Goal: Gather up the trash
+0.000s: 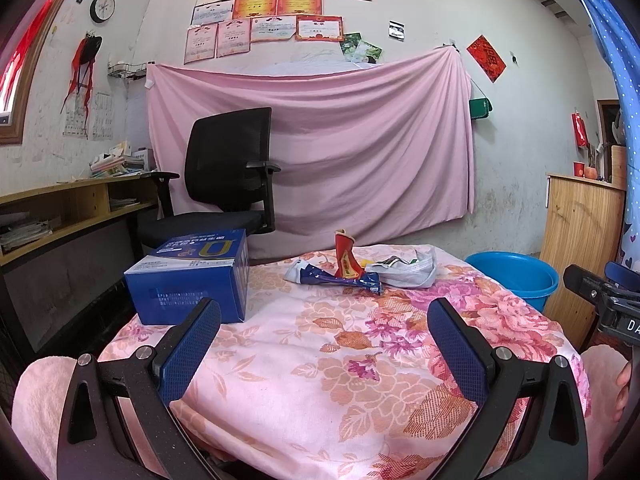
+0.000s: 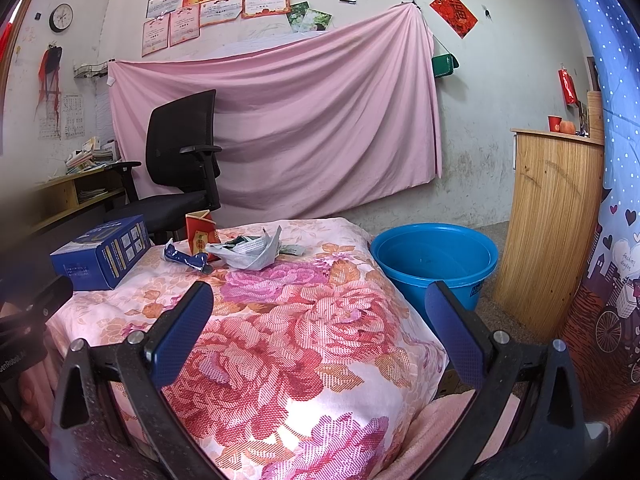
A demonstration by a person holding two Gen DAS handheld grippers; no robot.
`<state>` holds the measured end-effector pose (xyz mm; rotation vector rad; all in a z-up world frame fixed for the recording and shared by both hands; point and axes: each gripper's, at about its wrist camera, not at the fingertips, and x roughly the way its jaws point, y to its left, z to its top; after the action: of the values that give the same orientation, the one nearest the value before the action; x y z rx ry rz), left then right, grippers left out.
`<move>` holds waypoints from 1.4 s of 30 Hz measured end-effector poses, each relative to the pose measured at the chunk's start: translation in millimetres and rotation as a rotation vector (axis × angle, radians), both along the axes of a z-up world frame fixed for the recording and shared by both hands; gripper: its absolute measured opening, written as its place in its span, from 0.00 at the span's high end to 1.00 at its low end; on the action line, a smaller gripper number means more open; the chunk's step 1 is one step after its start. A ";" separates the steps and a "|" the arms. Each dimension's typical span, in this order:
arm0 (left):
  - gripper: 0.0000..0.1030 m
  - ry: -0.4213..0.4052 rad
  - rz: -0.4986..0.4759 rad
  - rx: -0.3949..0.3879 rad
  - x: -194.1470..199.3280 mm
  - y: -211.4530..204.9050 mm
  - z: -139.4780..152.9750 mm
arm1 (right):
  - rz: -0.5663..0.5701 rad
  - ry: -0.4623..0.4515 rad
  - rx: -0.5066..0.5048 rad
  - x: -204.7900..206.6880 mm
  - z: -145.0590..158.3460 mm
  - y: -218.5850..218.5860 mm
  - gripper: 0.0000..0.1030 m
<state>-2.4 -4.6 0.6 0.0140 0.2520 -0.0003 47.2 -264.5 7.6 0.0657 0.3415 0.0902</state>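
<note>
Both hand-held grippers, left (image 1: 324, 328) and right (image 2: 318, 312), hover wide open and empty; light, crinkly wrappers (image 1: 334, 278) at the floral counter's (image 1: 360, 380) far edge likely pinch easily at twisted ends.

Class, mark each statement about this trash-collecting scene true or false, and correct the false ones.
1. Both grippers, the left gripper and the right gripper, are open and empty. True.
2. The blue bucket stands on the table. False: it stands on the floor beside the table.
3. A face mask lies among the trash. True.
4. The blue box is inside the bucket. False: it rests on the floral cloth.
</note>
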 end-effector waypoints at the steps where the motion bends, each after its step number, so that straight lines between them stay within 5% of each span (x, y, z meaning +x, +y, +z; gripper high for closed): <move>1: 0.02 0.000 0.000 0.000 0.0 0.0 0.0 | 0.000 0.000 0.000 0.2 -0.1 0.0 0.00; 42: 0.02 0.005 -0.013 0.007 1.3 1.5 -5.8 | -0.003 0.023 0.015 5.9 -3.1 -0.4 0.00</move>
<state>-1.1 -3.1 -5.2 0.0227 0.2568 -0.0126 53.1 -264.9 4.5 0.0819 0.3634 0.0887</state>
